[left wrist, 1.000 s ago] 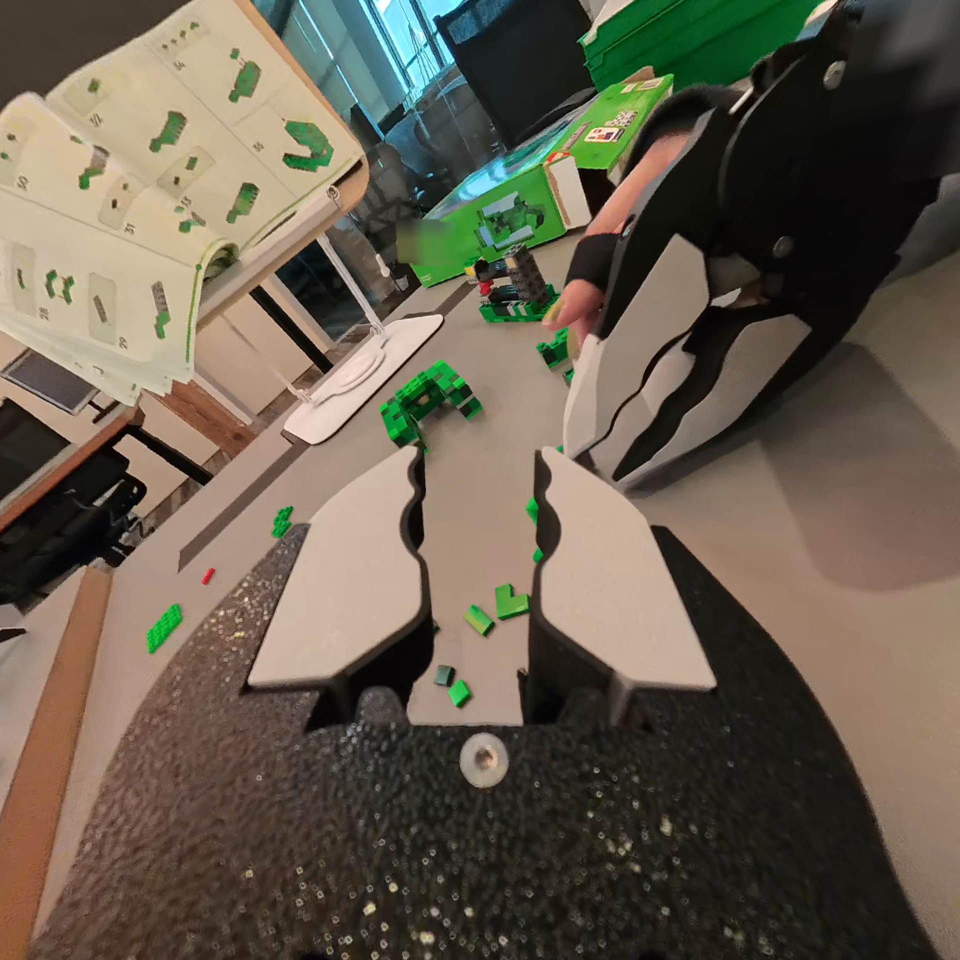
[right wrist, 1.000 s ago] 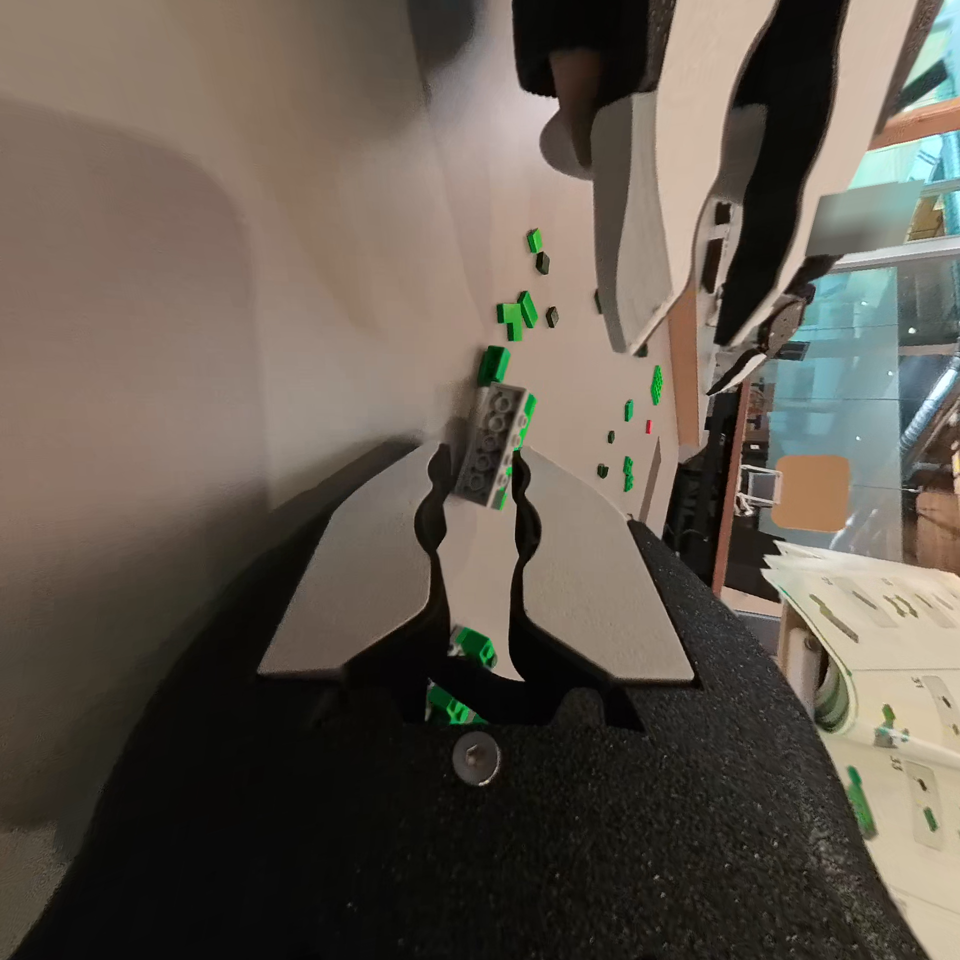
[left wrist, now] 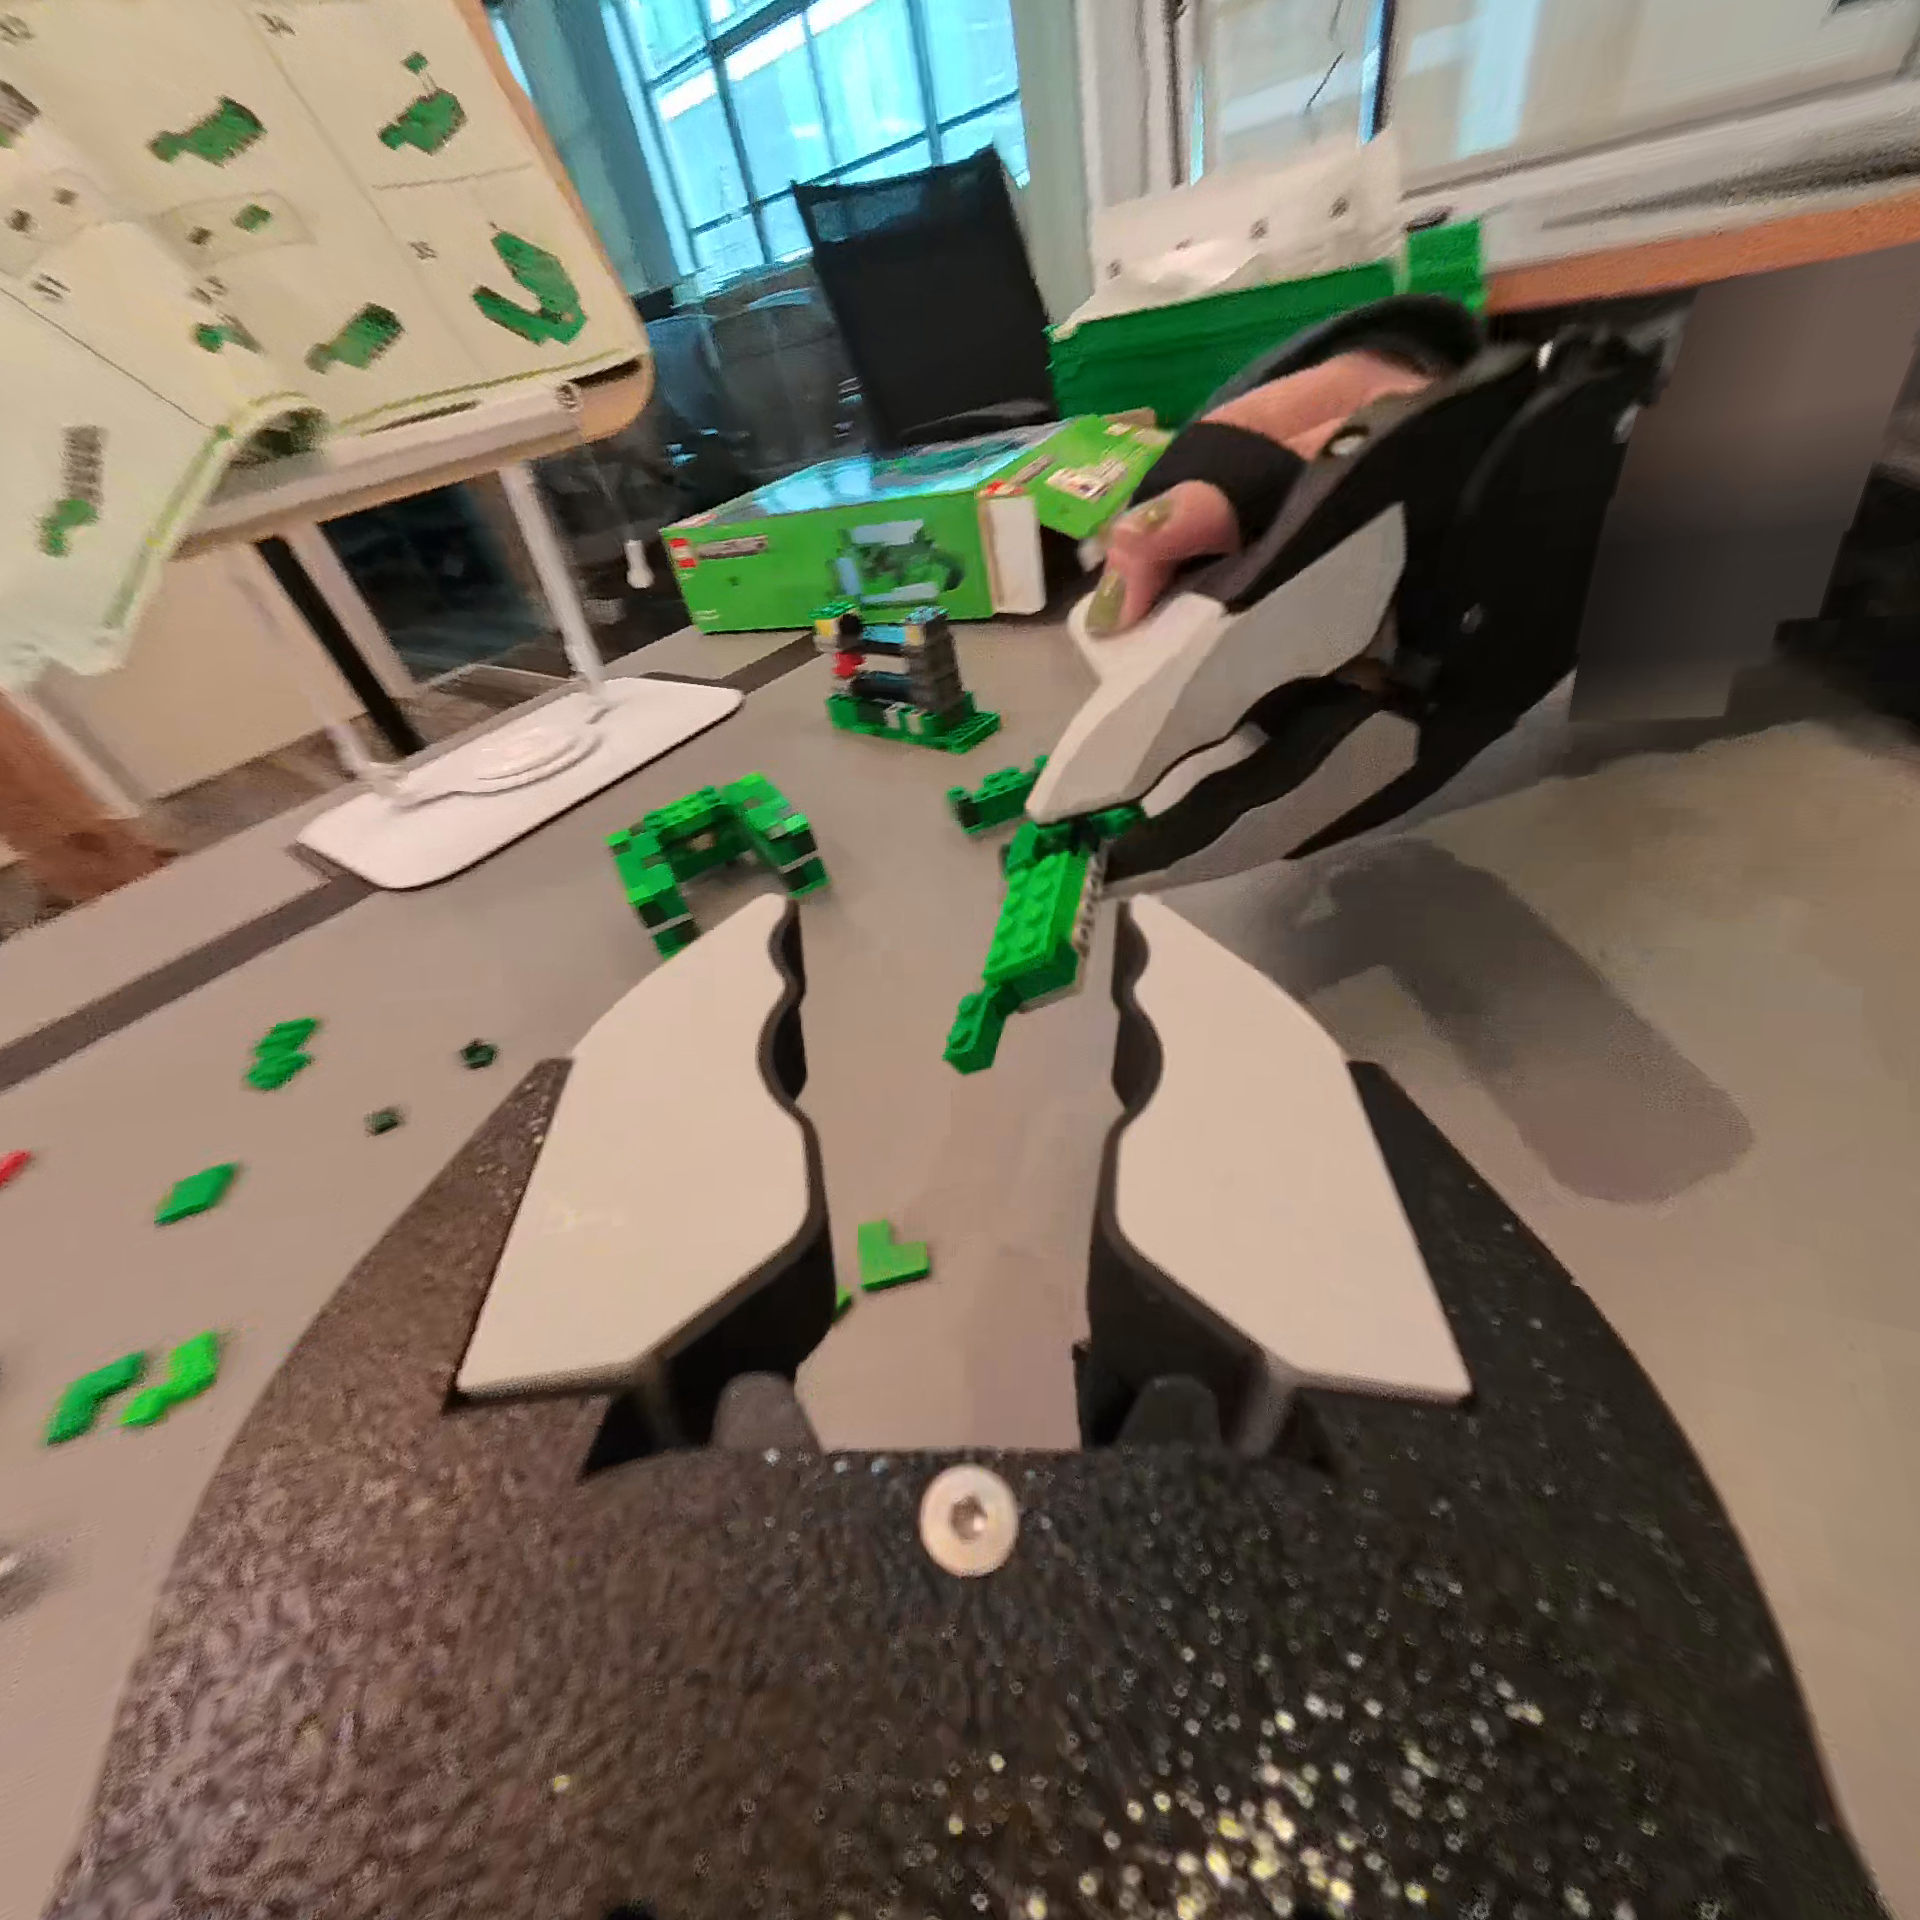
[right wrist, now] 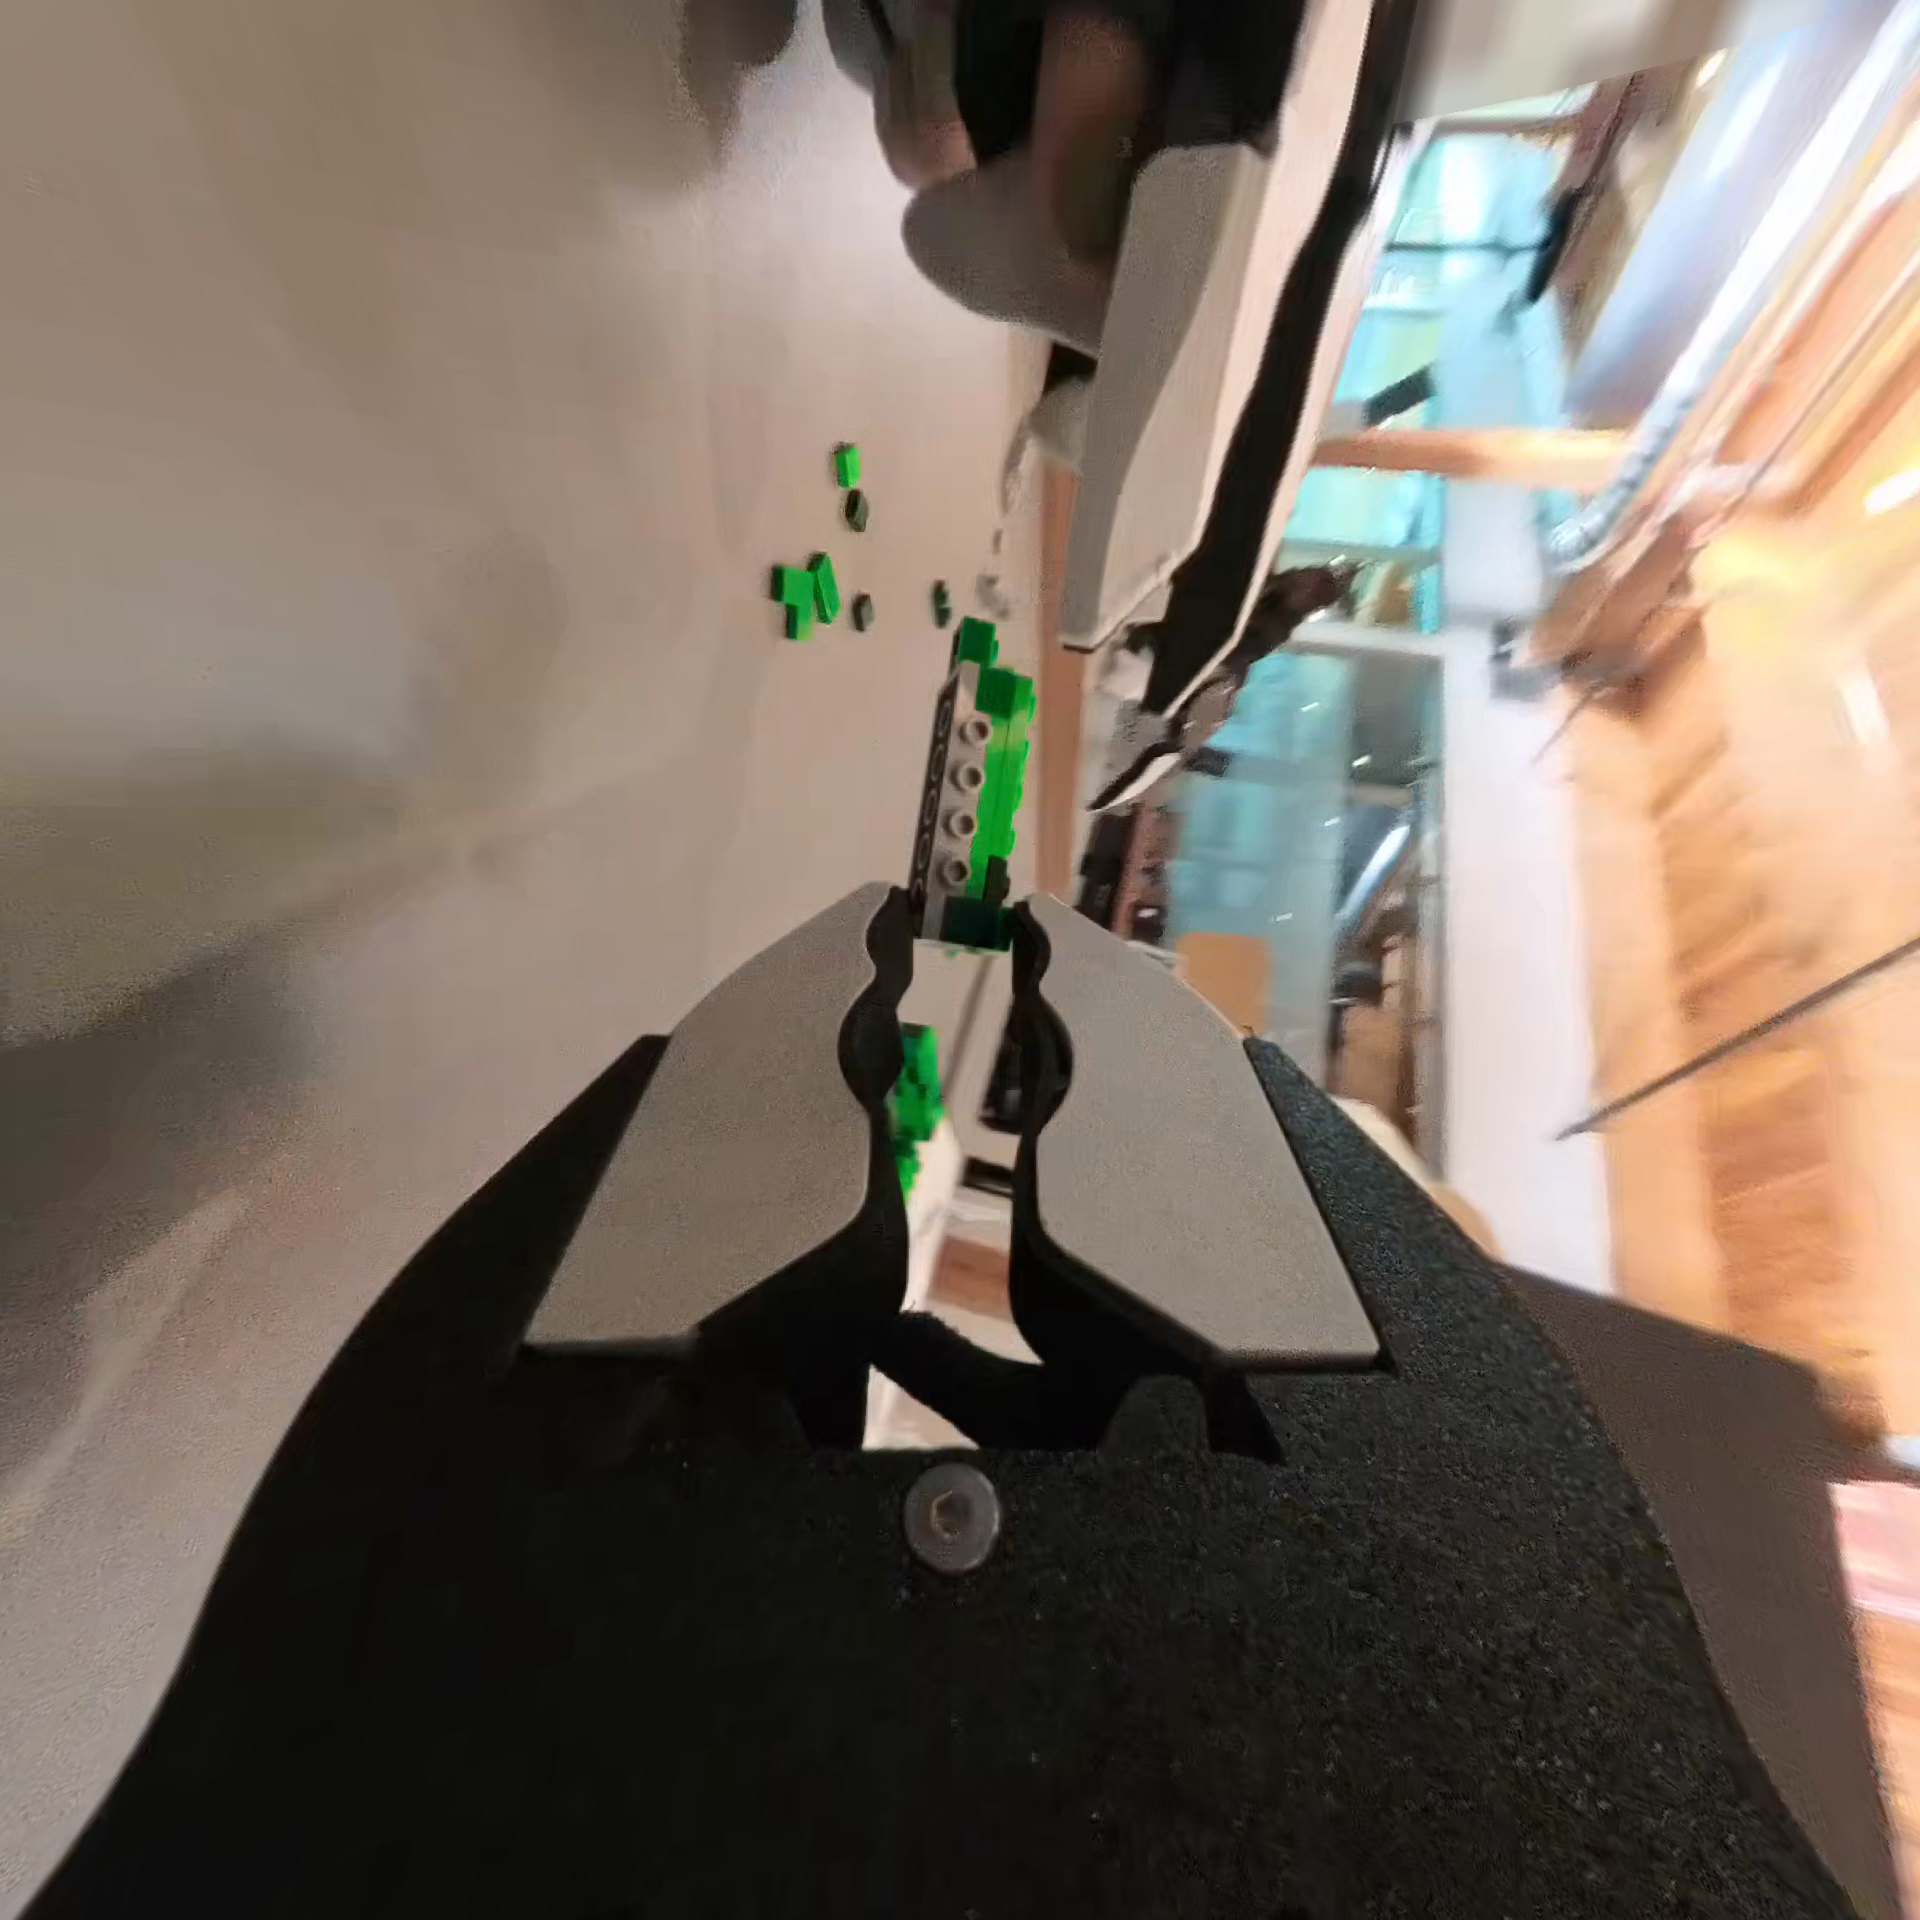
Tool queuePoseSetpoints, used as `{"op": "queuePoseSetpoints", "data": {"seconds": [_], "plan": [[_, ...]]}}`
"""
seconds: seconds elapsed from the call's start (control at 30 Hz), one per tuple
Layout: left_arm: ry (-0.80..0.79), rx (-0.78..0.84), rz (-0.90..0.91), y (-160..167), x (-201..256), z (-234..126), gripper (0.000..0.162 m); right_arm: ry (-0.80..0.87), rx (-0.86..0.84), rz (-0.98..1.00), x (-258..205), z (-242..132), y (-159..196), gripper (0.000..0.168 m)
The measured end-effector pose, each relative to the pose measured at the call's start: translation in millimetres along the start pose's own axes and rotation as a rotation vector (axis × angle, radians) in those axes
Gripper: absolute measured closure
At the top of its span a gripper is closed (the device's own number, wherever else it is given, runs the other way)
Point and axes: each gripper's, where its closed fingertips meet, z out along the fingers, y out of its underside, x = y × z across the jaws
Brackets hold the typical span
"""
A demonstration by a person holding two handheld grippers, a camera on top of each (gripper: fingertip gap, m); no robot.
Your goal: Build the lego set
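My right gripper (right wrist: 956, 912) is shut on one end of a long green and grey lego assembly (right wrist: 971, 790) and holds it in the air. In the left wrist view the right gripper (left wrist: 1075, 847) comes in from the upper right, and the assembly (left wrist: 1029, 935) hangs tilted just in front of my left gripper (left wrist: 956, 920). The left gripper is open and empty above the grey table (left wrist: 1558, 1039). One of the left gripper's fingers (right wrist: 1153, 416) shows at the top of the right wrist view.
A green arch-shaped build (left wrist: 717, 842) and a small tower on a green base (left wrist: 904, 675) stand farther back. A green box (left wrist: 862, 551) lies behind them. An instruction booklet (left wrist: 260, 229) hangs on a stand with a white base (left wrist: 520, 769). Loose green pieces (left wrist: 197, 1190) lie at left.
The right gripper has lifted the green and grey assembly off the table and brought it in front of the left gripper. The left gripper has risen and opened wider.
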Motion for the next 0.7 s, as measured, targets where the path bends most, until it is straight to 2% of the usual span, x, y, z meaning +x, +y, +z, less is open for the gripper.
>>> {"op": "queuePoseSetpoints", "data": {"seconds": [0.17, 0.3, 0.4, 0.5, 0.63, 0.7], "plan": [[0.195, 0.038, -0.158, -4.8, 19.9, 2.6, 0.101, 0.136, 0.038, -0.176, 13.4, -15.1, -14.6, 0.151], [0.241, -0.007, -0.119, -0.1, 31.2, 5.6, 0.106, 0.177, 0.027, -0.259, 17.5, -16.4, -18.4, 0.151], [0.254, -0.039, -0.058, 4.1, 38.5, 7.4, 0.12, 0.178, 0.015, -0.293, 16.1, -13.8, -18.6, 0.151], [0.241, -0.058, -0.003, 7.4, 39.8, 8.0, 0.141, 0.171, 0.02, -0.279, 14.9, -12.6, -20.4, 0.151], [0.223, -0.087, 0.01, 11.5, 37.7, 9.4, 0.142, 0.129, 0.052, -0.192, 9.8, -14.4, -17.5, 0.146], [0.216, -0.111, 0.029, 15.0, 37.5, 9.6, 0.142, 0.07, 0.08, -0.048, 5.7, -19.9, -11.7, 0.138]]}}
